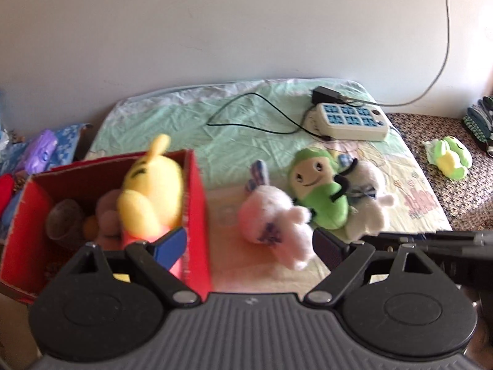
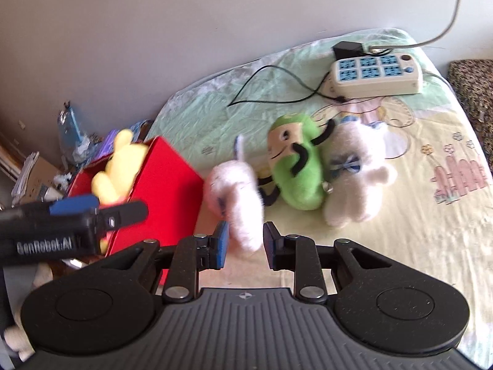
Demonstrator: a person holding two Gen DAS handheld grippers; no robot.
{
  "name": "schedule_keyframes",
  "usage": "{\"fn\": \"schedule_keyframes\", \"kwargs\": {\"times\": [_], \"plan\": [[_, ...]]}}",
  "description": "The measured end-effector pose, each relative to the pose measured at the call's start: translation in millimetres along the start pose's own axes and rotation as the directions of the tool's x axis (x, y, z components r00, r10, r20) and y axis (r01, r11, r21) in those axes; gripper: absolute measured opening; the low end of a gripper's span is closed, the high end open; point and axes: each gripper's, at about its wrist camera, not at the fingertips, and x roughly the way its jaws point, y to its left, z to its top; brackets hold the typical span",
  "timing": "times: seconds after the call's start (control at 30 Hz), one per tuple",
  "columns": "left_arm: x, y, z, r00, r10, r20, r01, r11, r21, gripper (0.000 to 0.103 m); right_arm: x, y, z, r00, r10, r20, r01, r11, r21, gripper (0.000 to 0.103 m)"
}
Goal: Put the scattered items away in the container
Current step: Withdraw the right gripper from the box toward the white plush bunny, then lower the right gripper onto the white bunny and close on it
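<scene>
Right gripper (image 2: 243, 245) nearly closed, pinching pink bunny (image 2: 237, 197) by lower end, beside red box (image 2: 166, 185). Left gripper (image 1: 246, 243) spread wide, empty, near box rim. Yellow plush (image 1: 151, 185) already in box; green plush (image 2: 295, 169) and white plush (image 2: 357, 178) on bed (image 2: 416, 231). Bunny looked light, soft, squashy; grip bulk of body, not fluff, else likely slips.

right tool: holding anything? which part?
Right tool grips the pink plush rabbit by its lower end, likely a leg. Left tool is open, holding nothing.
</scene>
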Motion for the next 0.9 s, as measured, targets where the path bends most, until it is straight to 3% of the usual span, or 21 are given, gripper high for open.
{"fn": "schedule_keyframes", "kwargs": {"times": [0.17,0.37,0.9], "plan": [[22,-27,-7,0.999,-0.027,-0.029,0.027,0.999,0.021,0.088,0,-25,9,1.0,-0.008,-0.003,0.008,1.0,0.029,0.027],[52,-47,-20,0.996,-0.002,-0.086,0.007,0.999,0.051,0.088,14,-43,17,0.999,0.019,-0.049,-0.015,0.998,0.063,0.027],[85,-49,-28,0.992,0.033,-0.124,-0.029,0.999,0.035,0.088,51,-27,48,0.991,0.067,-0.115,-0.07,0.997,-0.019,0.031]]}}
